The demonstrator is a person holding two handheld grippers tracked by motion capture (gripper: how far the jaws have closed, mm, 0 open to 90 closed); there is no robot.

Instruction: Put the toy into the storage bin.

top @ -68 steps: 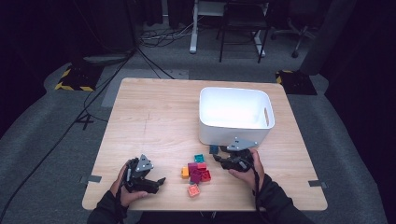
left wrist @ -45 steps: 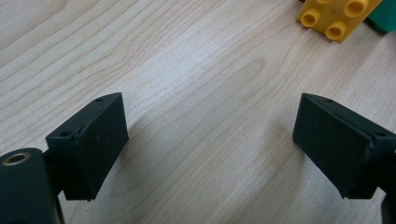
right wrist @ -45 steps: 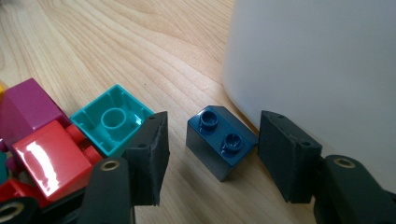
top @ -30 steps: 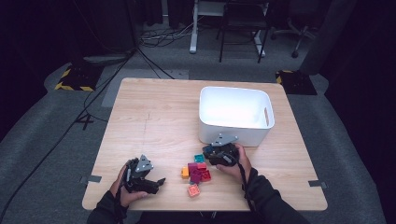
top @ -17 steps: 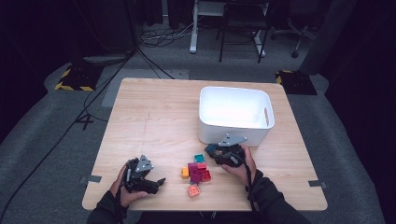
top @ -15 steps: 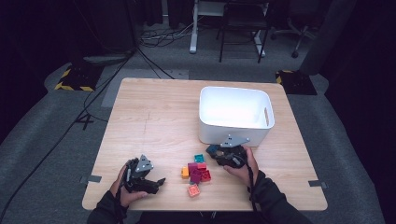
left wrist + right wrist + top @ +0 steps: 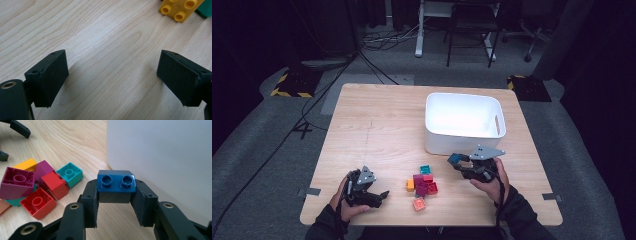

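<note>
Gripping a blue brick [image 7: 115, 181] between its pads, the right gripper [image 7: 457, 161] hangs just before the white bin [image 7: 462, 120]; its jaws have just been closing on the brick. Brick pile [image 7: 421, 185] lies to its left. Left gripper [image 7: 112, 72] rests on the table [image 7: 377, 120], jaws wide apart; yellow brick [image 7: 180, 8] ahead.

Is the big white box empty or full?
Empty: the white box shows a bare white floor in the high view, and the blue brick is outside, held in the tongs.

Left hand-held gripper [image 7: 379, 195] jaws wide apart, low, right hand-held gripper [image 7: 115, 202] raised, clamped
</note>
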